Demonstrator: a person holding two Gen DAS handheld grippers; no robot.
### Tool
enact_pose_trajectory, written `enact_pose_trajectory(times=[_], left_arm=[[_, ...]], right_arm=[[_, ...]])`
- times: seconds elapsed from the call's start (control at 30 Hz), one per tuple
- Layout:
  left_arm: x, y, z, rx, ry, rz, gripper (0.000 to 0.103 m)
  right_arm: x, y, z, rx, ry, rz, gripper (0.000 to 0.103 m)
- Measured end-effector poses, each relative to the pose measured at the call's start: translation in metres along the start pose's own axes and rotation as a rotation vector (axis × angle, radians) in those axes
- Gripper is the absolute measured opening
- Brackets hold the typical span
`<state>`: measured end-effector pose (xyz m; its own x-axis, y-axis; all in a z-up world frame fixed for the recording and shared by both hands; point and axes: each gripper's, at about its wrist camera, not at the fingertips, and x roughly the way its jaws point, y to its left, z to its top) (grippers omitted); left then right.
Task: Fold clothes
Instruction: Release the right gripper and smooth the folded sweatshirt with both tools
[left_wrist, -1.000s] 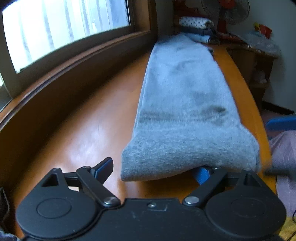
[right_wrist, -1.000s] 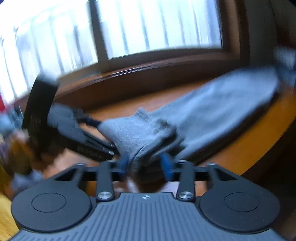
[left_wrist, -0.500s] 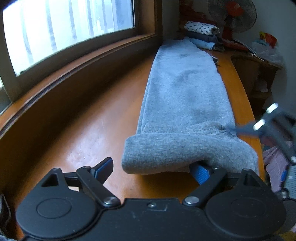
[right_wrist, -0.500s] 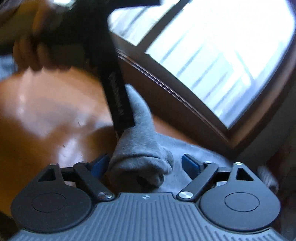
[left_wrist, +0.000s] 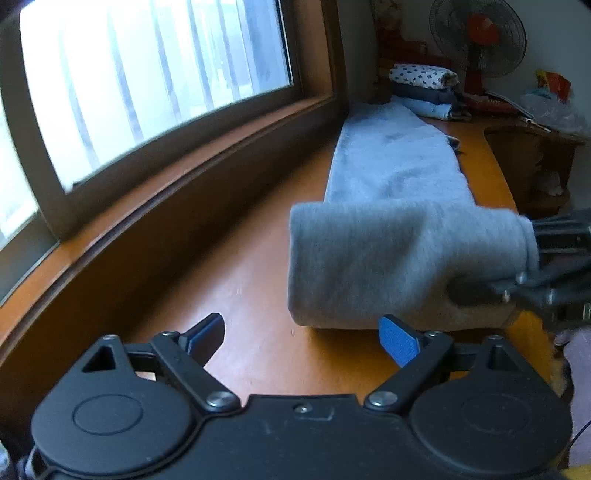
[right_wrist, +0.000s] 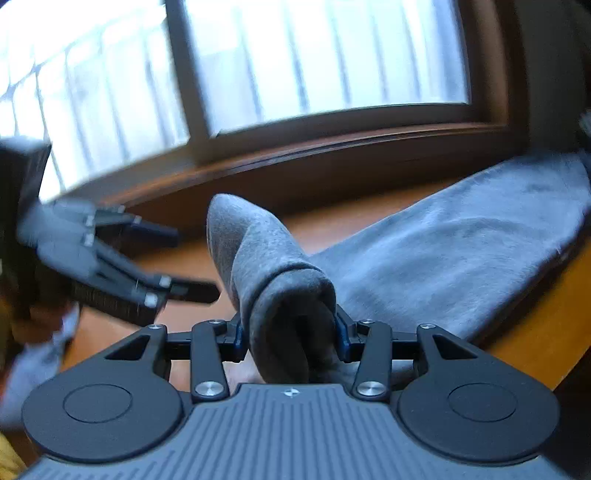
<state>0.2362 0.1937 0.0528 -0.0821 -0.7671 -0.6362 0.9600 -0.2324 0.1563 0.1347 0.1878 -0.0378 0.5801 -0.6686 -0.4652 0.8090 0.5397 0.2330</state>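
A long grey fleece garment (left_wrist: 395, 173) lies stretched along the orange wooden table (left_wrist: 236, 280). Its near end (left_wrist: 399, 266) is rolled over and lifted off the table. My right gripper (right_wrist: 290, 334) is shut on this rolled end (right_wrist: 280, 291); it shows blurred at the right in the left wrist view (left_wrist: 546, 273). My left gripper (left_wrist: 303, 332) is open and empty, just in front of the raised fold, not touching it. It shows blurred at the left in the right wrist view (right_wrist: 199, 262).
A stack of folded clothes (left_wrist: 424, 92) sits at the table's far end, by a standing fan (left_wrist: 478, 35). A window and dark wooden sill (left_wrist: 184, 173) run along the table's left side. The table's right edge (left_wrist: 502, 177) drops off beside a wooden shelf.
My right gripper closed on the garment's near end and lifted it, rolling it back over the rest. My left gripper stayed open and the cloth came off its right finger.
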Motion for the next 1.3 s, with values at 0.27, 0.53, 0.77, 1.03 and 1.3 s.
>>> enact_pose_trajectory(times=[0.27,0.53,0.77,1.03,1.3], left_arm=[[0.034,-0.021,0.026,0.019,0.001,0.038,0.092],[0.083,-0.032,0.049,0.027,0.074,0.062,0.097],[0.094,-0.038,0.055,0.093,0.1,0.062,0.1],[0.109,-0.037,0.065,-0.035,0.249,0.007,0.1],[0.107,-0.086,0.075,-0.087,0.318,-0.053,0.1]], right_arm=[[0.02,-0.057,0.006,0.185,0.024,-0.048,0.071],[0.019,-0.065,0.009,0.193,0.07,-0.113,0.074],[-0.016,-0.083,0.028,0.023,-0.053,-0.274,0.083],[0.028,-0.23,0.074,0.211,-0.015,-0.364,0.082],[0.074,-0.276,0.08,-0.079,0.134,-0.494,0.087]])
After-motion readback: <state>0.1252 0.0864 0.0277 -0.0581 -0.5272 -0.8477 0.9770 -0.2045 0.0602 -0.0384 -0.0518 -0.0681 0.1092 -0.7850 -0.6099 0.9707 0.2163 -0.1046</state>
